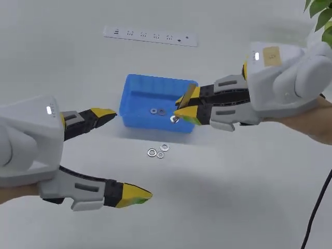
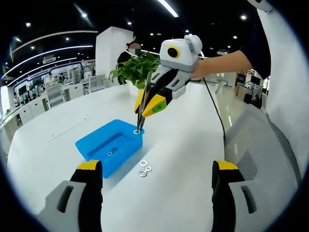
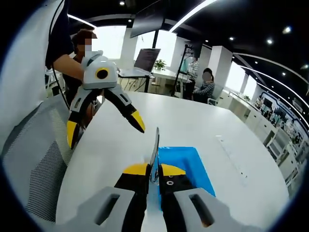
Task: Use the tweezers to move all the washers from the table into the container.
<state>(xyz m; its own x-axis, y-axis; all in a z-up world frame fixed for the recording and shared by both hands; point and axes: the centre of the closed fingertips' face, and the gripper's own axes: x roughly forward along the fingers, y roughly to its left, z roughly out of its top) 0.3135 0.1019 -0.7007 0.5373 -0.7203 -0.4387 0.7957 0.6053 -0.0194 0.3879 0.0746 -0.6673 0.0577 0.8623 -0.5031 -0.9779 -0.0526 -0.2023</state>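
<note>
right gripper clamping tweezers, left gripper agape

Long white plastic power strip lying on the white tabletop well beyond the left claw, leafy green plant showing above the right claw, thin black cable trailing down below that same claw.

No legible text or numbers, tan sticker too blurred to read

white table, blue container, washers, pwr strip
</note>
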